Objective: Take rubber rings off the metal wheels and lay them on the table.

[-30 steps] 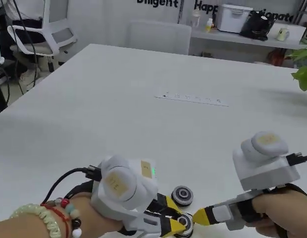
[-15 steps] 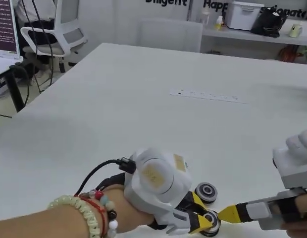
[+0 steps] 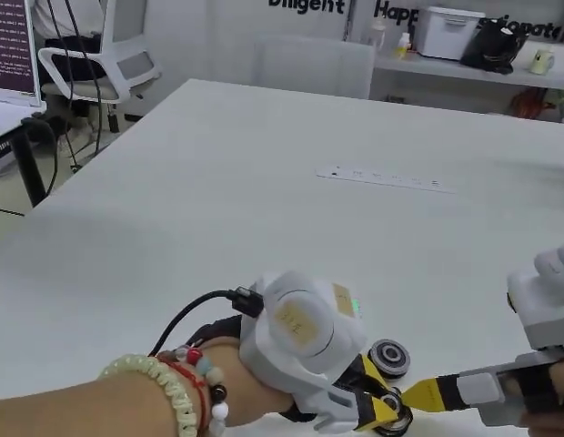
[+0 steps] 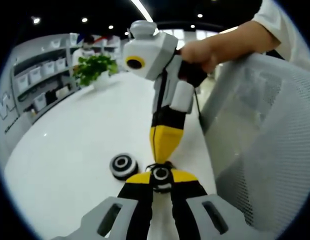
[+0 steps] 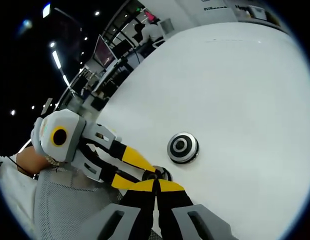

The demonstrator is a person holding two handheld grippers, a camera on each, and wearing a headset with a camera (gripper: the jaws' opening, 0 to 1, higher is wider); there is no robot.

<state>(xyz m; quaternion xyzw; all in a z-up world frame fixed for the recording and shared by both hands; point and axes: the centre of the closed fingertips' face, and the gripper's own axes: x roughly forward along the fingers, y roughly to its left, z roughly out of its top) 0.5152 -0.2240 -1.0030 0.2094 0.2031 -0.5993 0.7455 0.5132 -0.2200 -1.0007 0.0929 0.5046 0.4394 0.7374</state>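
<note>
Left gripper [image 3: 377, 411] is clamped on a wheel [image 4: 161, 176], low over the surface [image 3: 264, 200]. The spare wheel [image 3: 389, 357] is lying just beside it. Right gripper [image 5: 156, 182] has its jaws together right at the held wheel's rim, but I can't tell if they've actually caught the ring [image 4: 153, 172]. I'd hold the left clamp firm and peel the ring off sideways, no yanking.
</note>
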